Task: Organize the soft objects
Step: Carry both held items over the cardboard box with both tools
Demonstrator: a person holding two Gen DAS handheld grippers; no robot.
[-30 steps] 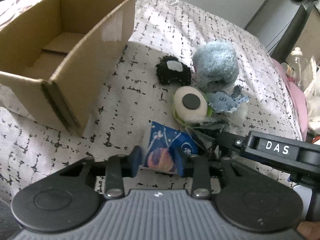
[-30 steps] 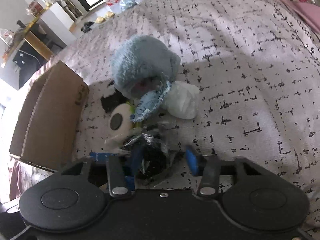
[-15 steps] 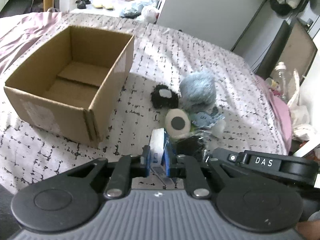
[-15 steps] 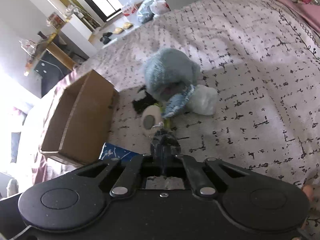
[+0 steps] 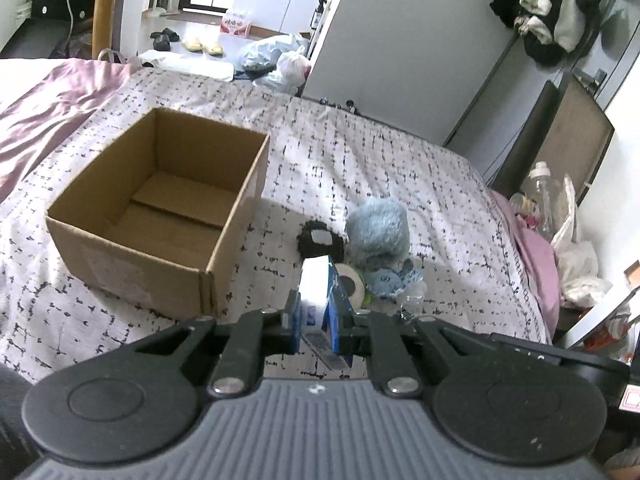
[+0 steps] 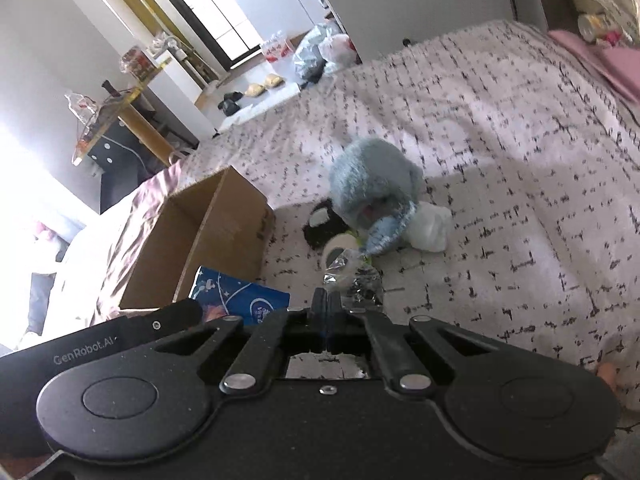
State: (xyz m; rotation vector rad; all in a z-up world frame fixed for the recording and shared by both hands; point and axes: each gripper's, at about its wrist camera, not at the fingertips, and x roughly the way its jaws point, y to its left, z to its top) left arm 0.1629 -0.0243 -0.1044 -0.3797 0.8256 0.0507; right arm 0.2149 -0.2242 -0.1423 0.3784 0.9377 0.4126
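Left wrist view is showing me the left gripper (image 5: 314, 322) with its fingers (image 5: 294, 320) clamping a blue tissue pack (image 5: 320, 288), which is standing up between them above the bed (image 5: 360, 152). On the right wrist view, the right gripper (image 6: 327, 312) is pinching narrow on a crinkly clear plastic bag (image 6: 356, 284) with something dark inside; I am reading that as a hold on the bag's edge, since the fingers are meeting almost fully. Both pieces are hanging off the bedspread. The cardboard box (image 5: 160, 204) is sitting open to the left, and I am seeing nothing in it, so I am judging that sorting is only beginning. Remaining on the bed in a cluster are the fluffy blue plush (image 5: 378, 232), the black pouch (image 5: 320, 240), the white round toy (image 5: 350, 286), a small blue knitted piece (image 5: 390, 280) and a white bundle (image 6: 430, 228). Everything is waiting to go in.
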